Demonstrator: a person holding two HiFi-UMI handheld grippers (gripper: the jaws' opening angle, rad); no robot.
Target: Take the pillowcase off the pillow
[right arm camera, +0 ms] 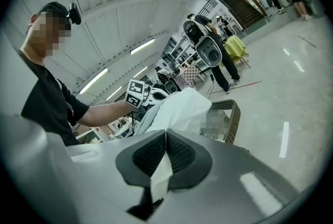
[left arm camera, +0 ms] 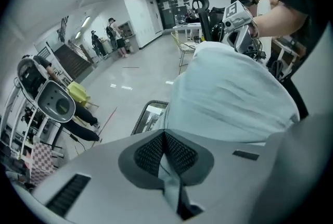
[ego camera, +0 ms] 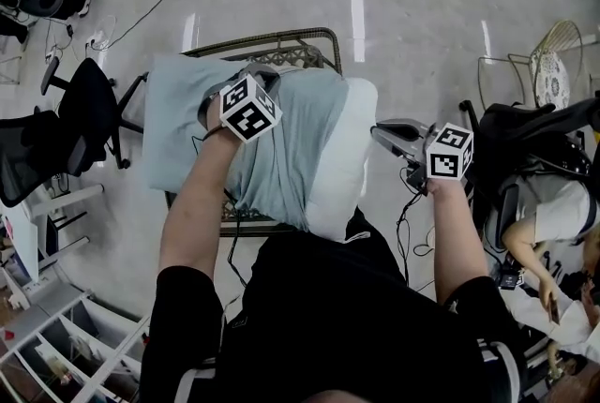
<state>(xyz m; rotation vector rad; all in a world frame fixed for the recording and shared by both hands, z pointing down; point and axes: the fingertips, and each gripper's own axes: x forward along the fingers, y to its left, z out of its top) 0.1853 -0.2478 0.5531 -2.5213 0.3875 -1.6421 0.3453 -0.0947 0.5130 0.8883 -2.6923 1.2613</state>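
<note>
**A:** Where is the pillow?

**B:** In the head view a white pillow [ego camera: 354, 157] lies across a wicker chair [ego camera: 281, 43], just in front of a person [ego camera: 347, 317] in a black top. A pale blue pillowcase [ego camera: 183, 139] covers most of it, from the 9 o'clock end past the middle. The 3 o'clock end is bare white.

**A:** What is the left gripper doing?

**B:** The left gripper [ego camera: 265, 73] rests on top of the pillowcase, toward the pillow's 12 o'clock edge. In the left gripper view its jaws are clenched on a fold of the blue cloth, which runs down between the dark pads [left arm camera: 151, 152]. The covered pillow bulges just beyond, at 1 o'clock.

**A:** And the right one?

**B:** The right gripper [ego camera: 378, 129] is at the pillow's 3 o'clock end and touches the bare part. In the right gripper view its jaws are pinched on a strip of the pillow's white cloth. The pillow rises at 12 o'clock, and the left gripper is behind it, at 11 o'clock.
</note>
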